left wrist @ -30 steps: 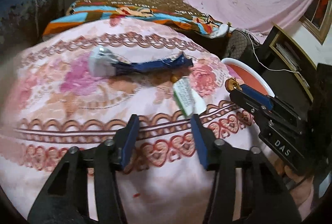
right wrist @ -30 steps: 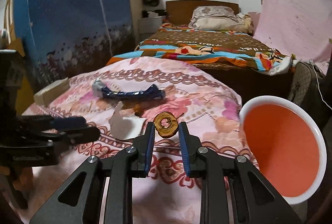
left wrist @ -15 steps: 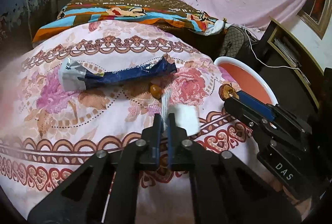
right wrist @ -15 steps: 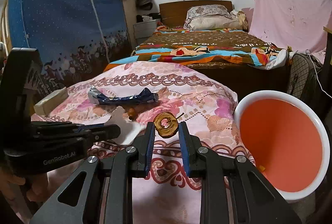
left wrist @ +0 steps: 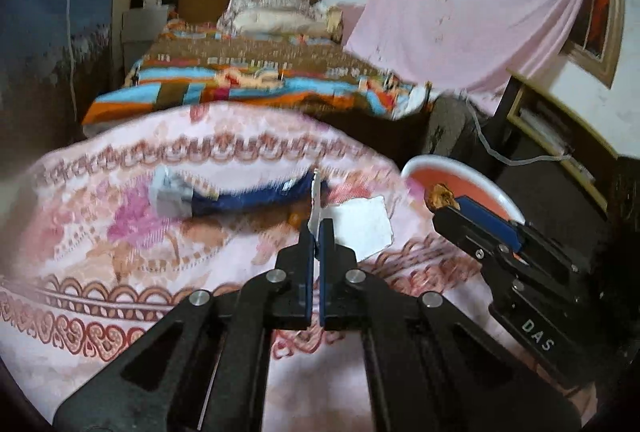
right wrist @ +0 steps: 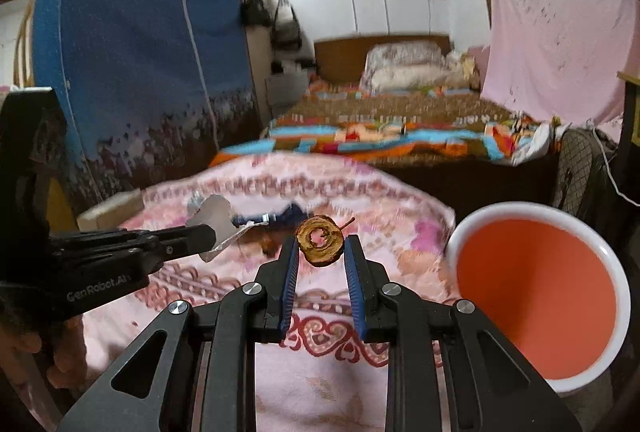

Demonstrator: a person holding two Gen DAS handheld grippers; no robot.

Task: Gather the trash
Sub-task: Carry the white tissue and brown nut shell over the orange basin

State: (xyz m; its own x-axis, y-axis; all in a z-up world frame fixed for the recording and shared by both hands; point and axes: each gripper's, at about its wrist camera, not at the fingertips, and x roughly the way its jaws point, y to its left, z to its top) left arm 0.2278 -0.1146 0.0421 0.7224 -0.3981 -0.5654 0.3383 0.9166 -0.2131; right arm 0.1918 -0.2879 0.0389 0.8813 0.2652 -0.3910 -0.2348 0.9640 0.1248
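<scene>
Beside the orange bucket [right wrist: 536, 312], both grippers were loaded but nothing had been dropped yet. Right gripper [right wrist: 320, 252] pinched a brown dried fruit ring [right wrist: 320, 240], held above the pink floral cloth [right wrist: 320, 384] just left of the bucket rim. Left gripper [left wrist: 317, 232] was pressed together on a thin white paper scrap [left wrist: 362, 228], lifted off the cloth, farther left of the bucket. Still lying on the cloth well left of the bucket: a blue wrapper [left wrist: 240, 197] and a small orange bit [left wrist: 294, 219]. So roughly two pieces picked, none binned as far as visible, two left. Versus a second ago, left gripper was spread over the scrap on the cloth; now closed and raised. Right grip unchanged, bucket looked nearer.
</scene>
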